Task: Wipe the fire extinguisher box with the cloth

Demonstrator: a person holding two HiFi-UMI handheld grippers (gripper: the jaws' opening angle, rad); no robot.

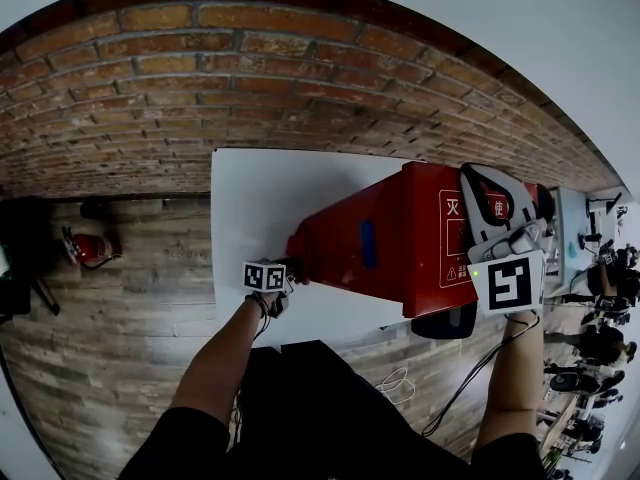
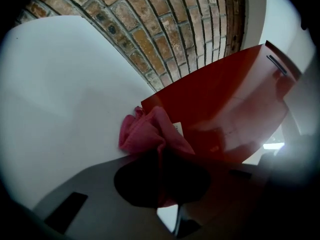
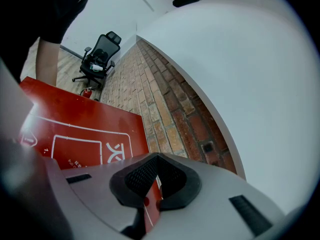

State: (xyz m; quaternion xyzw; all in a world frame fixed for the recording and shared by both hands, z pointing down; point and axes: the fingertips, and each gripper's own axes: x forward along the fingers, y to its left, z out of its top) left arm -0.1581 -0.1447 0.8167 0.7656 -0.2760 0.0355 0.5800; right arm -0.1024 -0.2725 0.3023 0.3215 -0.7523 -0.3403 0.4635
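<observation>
The red fire extinguisher box [image 1: 400, 233] lies on a white sheet [image 1: 250, 193] at the foot of a brick wall. My left gripper [image 1: 287, 271] is at the box's left end. In the left gripper view it [image 2: 160, 156] is shut on a bunched pink cloth [image 2: 145, 131], and the cloth presses against the glossy red side of the box [image 2: 225, 99]. My right gripper [image 1: 485, 193] is on the box's right end. In the right gripper view its jaws [image 3: 156, 181] pinch a thin red edge of the box [image 3: 75, 129], beside the white printed frame.
A small red fire extinguisher [image 1: 88, 248] stands on the wooden floor to the left. Cables [image 1: 395, 380] lie on the floor near my feet. A black office chair [image 3: 100, 54] and a person's arm [image 3: 50, 59] are beyond the box. The brick wall [image 1: 250, 78] runs close behind.
</observation>
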